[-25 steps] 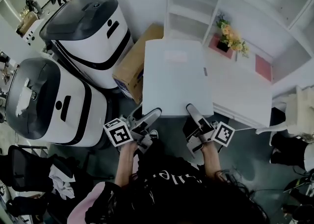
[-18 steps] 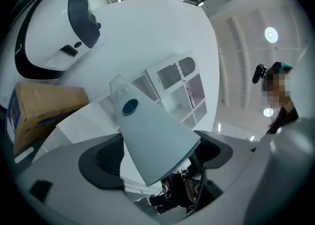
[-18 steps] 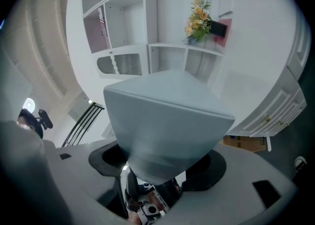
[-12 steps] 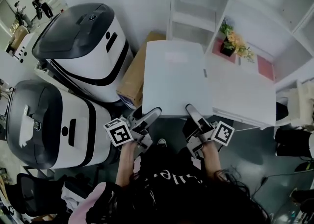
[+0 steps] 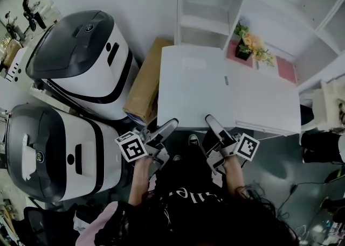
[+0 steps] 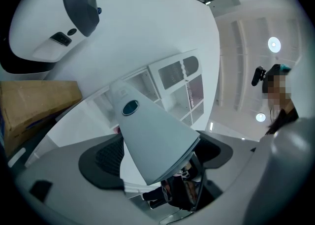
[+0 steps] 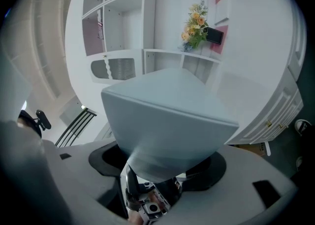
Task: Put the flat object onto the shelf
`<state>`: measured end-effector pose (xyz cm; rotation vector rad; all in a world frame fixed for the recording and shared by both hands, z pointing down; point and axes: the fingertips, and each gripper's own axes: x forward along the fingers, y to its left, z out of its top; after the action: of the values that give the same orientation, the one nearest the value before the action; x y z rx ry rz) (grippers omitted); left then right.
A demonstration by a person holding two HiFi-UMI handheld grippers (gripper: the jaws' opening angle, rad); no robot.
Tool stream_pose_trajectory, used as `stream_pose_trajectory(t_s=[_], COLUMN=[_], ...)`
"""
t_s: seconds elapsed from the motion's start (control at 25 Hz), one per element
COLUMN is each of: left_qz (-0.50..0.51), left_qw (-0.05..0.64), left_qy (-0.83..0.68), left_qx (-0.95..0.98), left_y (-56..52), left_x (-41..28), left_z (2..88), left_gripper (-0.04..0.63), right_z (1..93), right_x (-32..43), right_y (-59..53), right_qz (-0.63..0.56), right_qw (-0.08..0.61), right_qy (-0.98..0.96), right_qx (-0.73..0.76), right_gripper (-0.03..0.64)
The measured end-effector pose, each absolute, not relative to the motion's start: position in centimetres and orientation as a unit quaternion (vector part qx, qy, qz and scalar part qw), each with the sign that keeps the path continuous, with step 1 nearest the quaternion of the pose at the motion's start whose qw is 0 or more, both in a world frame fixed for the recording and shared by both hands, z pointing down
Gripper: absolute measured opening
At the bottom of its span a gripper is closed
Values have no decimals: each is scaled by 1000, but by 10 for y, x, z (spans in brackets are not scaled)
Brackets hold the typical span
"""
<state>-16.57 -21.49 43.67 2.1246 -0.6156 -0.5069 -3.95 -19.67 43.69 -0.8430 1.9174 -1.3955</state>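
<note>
I hold a large flat white panel (image 5: pixel 193 86) level in front of me, with both grippers clamped on its near edge. My left gripper (image 5: pixel 168 126) is shut on the panel's near left corner and my right gripper (image 5: pixel 211 121) on the near right part. In the left gripper view the panel (image 6: pixel 153 138) runs out from between the jaws toward the white shelf unit (image 6: pixel 172 79). The panel (image 7: pixel 165 115) fills the middle of the right gripper view. Beyond the panel's far edge stands the shelf unit (image 5: pixel 207 8), its open compartments empty.
Two big white-and-black machines (image 5: pixel 81 62) (image 5: pixel 51 145) stand at the left. A cardboard box (image 5: pixel 143 81) lies between them and the panel. To the right are a white counter (image 5: pixel 267 102), a potted flower bunch (image 5: pixel 249 43) and a pink sheet (image 5: pixel 285 70).
The head view has swung, so the machines sit lower and further left in the picture and the shelf further left. Both grippers keep the same hold on the panel.
</note>
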Motion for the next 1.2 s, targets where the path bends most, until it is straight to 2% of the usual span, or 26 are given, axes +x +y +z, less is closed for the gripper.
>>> stream_pose_trajectory(t_s=[1.2], left_qz=[-181], left_qw=[389], left_qy=[-219], left_qx=[876], left_y=[-399], left_x=[-91], left_z=[396], left_gripper=[440], right_z=[402], right_x=[32], right_y=[-372], right_qz=[-507], right_qw=[321], right_qy=[736], right_qx=[-313], right_gripper=[311])
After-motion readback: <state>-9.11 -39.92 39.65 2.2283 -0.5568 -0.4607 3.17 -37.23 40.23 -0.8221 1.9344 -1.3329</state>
